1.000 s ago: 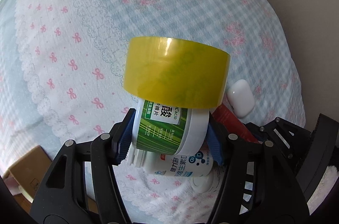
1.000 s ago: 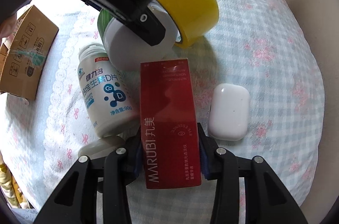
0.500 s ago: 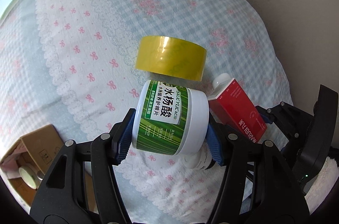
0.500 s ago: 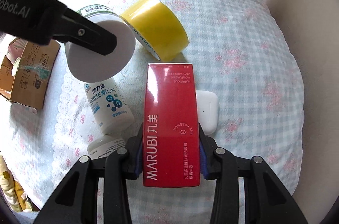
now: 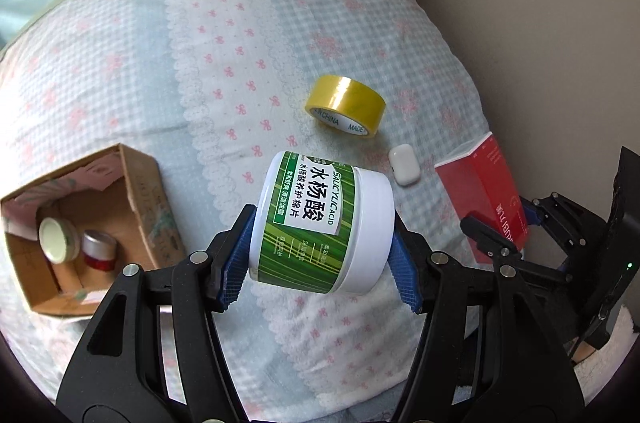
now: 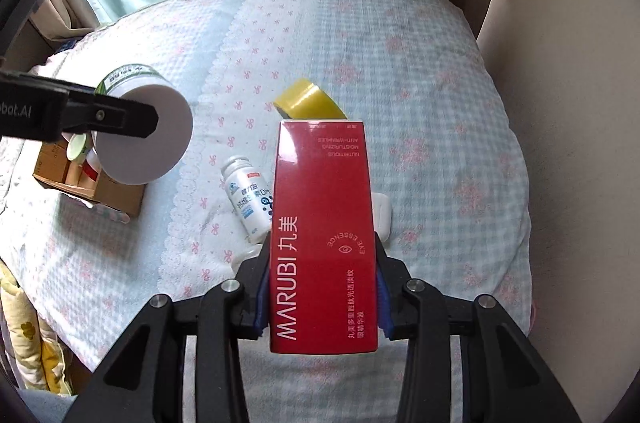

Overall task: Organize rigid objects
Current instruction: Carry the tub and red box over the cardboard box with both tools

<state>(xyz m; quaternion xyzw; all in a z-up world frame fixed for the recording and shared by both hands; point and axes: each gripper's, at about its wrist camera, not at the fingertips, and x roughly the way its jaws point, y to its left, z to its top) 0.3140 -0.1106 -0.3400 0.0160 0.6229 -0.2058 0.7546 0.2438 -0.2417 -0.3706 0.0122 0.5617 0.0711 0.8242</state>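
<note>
Bedspread with pink bows underneath, both grippers up in the air. My left gripper point(image 5: 320, 255) is clamped on the green-label jar point(image 5: 320, 219), my right gripper point(image 6: 320, 293) is clamped on the red box point(image 6: 324, 231). Looks like the carry step; next I'd swing both over the cardboard box point(image 5: 144, 183) and lower them in. Only the right view shows the white bottle point(image 6: 250, 197); the left view shows the earbud case point(image 5: 404, 165) and yellow tape point(image 5: 346, 105) in full.

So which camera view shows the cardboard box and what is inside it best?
The left wrist view. The cardboard box shows there from above with its top open, with a small tape roll and a silver-lidded red jar inside. In the right wrist view the green-labelled jar and the left gripper holding it hide most of it.
</note>
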